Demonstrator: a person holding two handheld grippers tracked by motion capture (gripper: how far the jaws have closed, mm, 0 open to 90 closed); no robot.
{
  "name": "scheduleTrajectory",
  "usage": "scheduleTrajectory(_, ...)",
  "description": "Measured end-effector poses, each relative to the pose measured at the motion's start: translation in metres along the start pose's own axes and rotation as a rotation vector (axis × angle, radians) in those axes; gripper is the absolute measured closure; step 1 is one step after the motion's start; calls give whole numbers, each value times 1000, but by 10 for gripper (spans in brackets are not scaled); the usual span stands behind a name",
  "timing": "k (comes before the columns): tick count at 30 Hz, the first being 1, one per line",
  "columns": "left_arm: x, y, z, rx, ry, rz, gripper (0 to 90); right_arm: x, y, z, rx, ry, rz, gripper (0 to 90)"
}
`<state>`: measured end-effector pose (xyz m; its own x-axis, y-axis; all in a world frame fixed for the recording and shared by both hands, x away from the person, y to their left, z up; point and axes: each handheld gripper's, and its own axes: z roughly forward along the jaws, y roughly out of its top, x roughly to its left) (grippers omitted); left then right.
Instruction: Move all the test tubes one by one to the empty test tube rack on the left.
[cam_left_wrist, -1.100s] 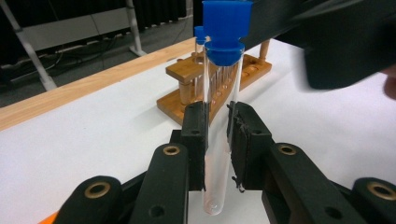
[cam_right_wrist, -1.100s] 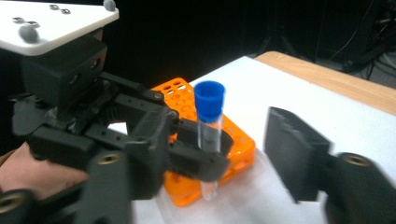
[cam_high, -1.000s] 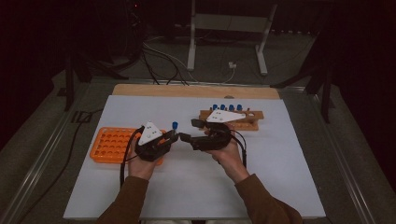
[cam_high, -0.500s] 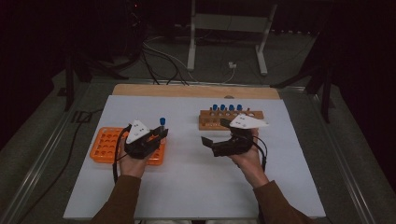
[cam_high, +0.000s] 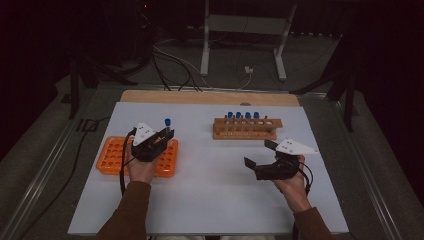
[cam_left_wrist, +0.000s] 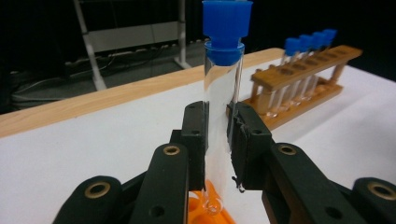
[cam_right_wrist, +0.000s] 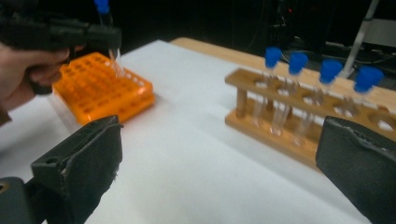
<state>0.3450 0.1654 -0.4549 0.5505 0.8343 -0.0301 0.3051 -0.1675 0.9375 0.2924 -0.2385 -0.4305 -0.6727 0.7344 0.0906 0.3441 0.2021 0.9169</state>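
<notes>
A: Okay, nearest first. What is seen of the right gripper (cam_high: 259, 154)?

B: It is held low over the white mat (cam_high: 210, 200), at the near right. Its jaws are spread wide, and nothing is caught between them. In the right gripper view a black pad is seen at each side with bare mat in the gap. The jaws have just been opening.

A: And the left gripper (cam_high: 166, 136)?

B: It is held over the orange rack (cam_high: 111, 156), at the left of the mat. Its fingers (cam_left_wrist: 194, 140) are clamped on a clear test tube (cam_left_wrist: 223, 107) with a blue cap. The tube is kept upright, gripped around mid-length, cap well above the pads.

A: Where is the tube's bottom end?

B: The rounded tip is seen just above the orange rack in the left gripper view. Whether it is already seated in a hole can't be told.

A: Is the same grip seen from the other side?

B: Yes, in the right gripper view the tube is seen in that far gripper above the rack's far corner, slightly blurred.

A: Farther back?

B: A wooden rack (cam_high: 245, 129) is placed beyond the right gripper, toward the mat's far edge. Four blue-capped tubes (cam_high: 242, 116) are stood in its left holes. Beyond it, a strip of wooden tabletop (cam_high: 210, 97) is seen past the mat.
</notes>
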Motion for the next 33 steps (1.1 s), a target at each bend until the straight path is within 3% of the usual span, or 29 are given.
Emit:
scheduleTrajectory(8, 8, -7, 17, 38, 35, -26, 777, -9, -14, -14, 8, -19, 18, 6)
scheduleTrajectory(15, 11, -10, 26, 73, 43, -42, 777, -9, -15, -13, 10, -16, 14, 6)
scheduleTrajectory(21, 11, -8, 34, 158, 43, -42, 777, -9, -16, -12, 13, -11, 9, 6)
scheduleTrajectory(29, 10, -9, 38, 280, 56, -69, 775, -9, -16, -14, 9, -8, 8, 6)
scheduleTrajectory(33, 10, -10, 36, 282, 50, -68, 774, -9, -15, -14, 7, -5, 7, 7)
